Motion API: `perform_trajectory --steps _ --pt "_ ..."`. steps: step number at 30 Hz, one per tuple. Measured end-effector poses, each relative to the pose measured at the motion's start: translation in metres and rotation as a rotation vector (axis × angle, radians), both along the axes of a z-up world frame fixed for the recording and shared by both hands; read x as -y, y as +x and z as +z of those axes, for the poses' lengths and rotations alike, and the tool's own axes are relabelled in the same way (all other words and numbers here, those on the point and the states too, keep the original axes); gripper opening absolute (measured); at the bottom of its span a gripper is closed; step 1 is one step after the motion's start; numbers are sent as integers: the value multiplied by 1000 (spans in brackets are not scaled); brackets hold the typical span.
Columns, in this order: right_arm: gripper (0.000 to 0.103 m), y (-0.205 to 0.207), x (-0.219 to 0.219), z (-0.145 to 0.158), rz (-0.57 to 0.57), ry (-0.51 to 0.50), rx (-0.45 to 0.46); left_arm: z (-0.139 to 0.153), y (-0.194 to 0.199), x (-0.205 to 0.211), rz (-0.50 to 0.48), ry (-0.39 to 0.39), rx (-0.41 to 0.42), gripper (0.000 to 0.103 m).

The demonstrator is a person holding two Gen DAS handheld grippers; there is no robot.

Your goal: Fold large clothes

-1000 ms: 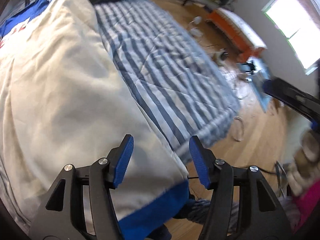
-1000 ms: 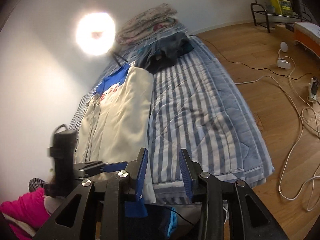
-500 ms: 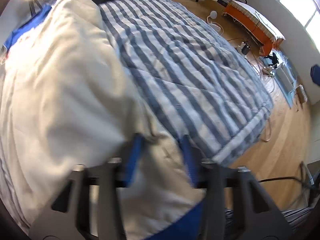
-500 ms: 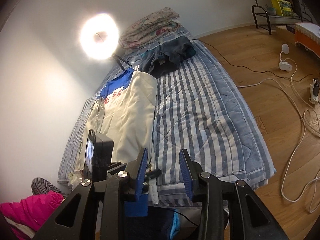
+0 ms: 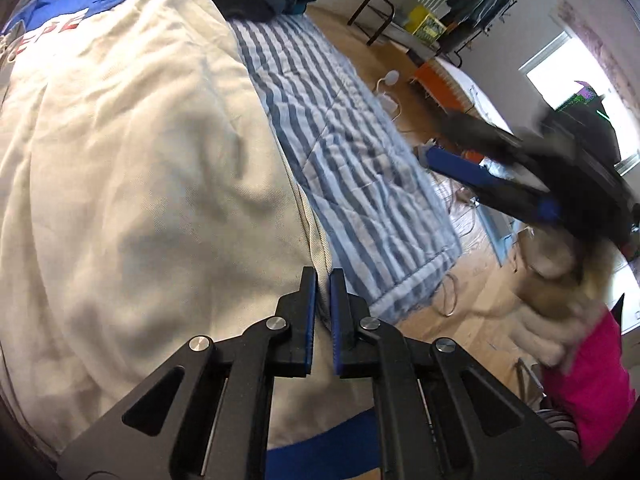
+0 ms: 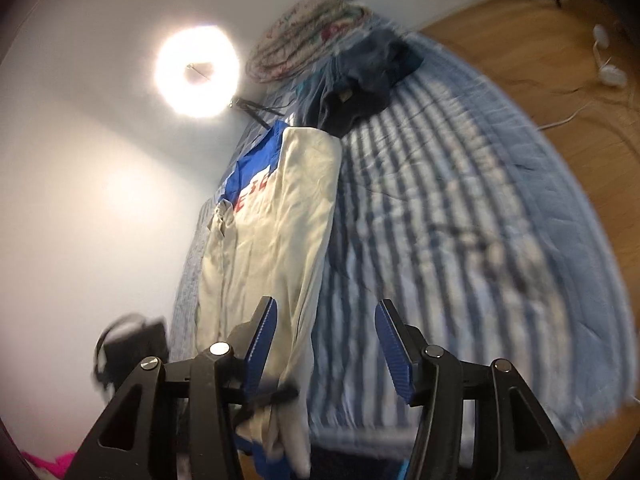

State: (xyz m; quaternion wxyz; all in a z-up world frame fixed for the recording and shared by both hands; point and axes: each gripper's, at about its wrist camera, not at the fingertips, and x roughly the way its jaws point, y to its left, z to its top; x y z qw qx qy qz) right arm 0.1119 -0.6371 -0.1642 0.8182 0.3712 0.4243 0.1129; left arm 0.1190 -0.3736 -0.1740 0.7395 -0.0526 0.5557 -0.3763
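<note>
1. Since a second ago the left gripper (image 5: 323,276) has come in over the near edge of the bed and its jaws have just been closing; now the blue pads pinch the side seam of the cream garment (image 5: 132,168), with only a sliver of cloth showing between them.
2. Over the same second the right gripper (image 6: 324,316) has dipped toward the bed, and its jaws have just been opening; they stand apart with nothing clamped, cream cloth and striped cover showing through the gap.
3. That cream garment (image 6: 276,248) lies lengthwise along the wall-side edge of the bed, blue panel with red lettering at its far end, a blue hem band at the near end (partly hidden under the left gripper's frame).
4. Beneath it the blue-and-white striped quilt (image 5: 352,168) covers the mattress out to the floor-side edge.
5. At the far end of the bed sits a heap of dark clothes (image 6: 368,76), with a folded floral blanket (image 6: 308,52) behind it against the wall.
6. A ring lamp (image 6: 196,72) glares from the wall corner.
7. From the left wrist view the right gripper (image 5: 492,180) appears blurred, held out past the bed's floor-side edge.
</note>
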Motion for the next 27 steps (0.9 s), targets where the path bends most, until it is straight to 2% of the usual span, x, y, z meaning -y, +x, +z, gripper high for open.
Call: perform_trajectory --steps 5,8,12,13,14,15,18,27 --pt "55 74 -12 -23 34 70 -5 12 1 -16 10 -53 -14 4" --pt "55 115 -30 -37 78 51 -35 18 4 -26 22 -88 -30 4" --pt "53 158 -51 -57 102 75 -82 22 6 -36 28 -124 -43 4" --pt "50 163 -54 -59 104 76 -90 22 6 -38 28 -131 -45 4" --pt "33 170 -58 -63 110 74 -108 22 7 -41 29 -139 -48 4" --pt "20 175 -63 -65 114 65 -120 22 7 -45 33 -148 -52 4" --pt "6 182 -80 -58 116 -60 -143 23 10 -61 52 -174 -64 4" --pt "3 190 -164 2 186 -525 -121 14 15 -104 107 -227 -92 4"
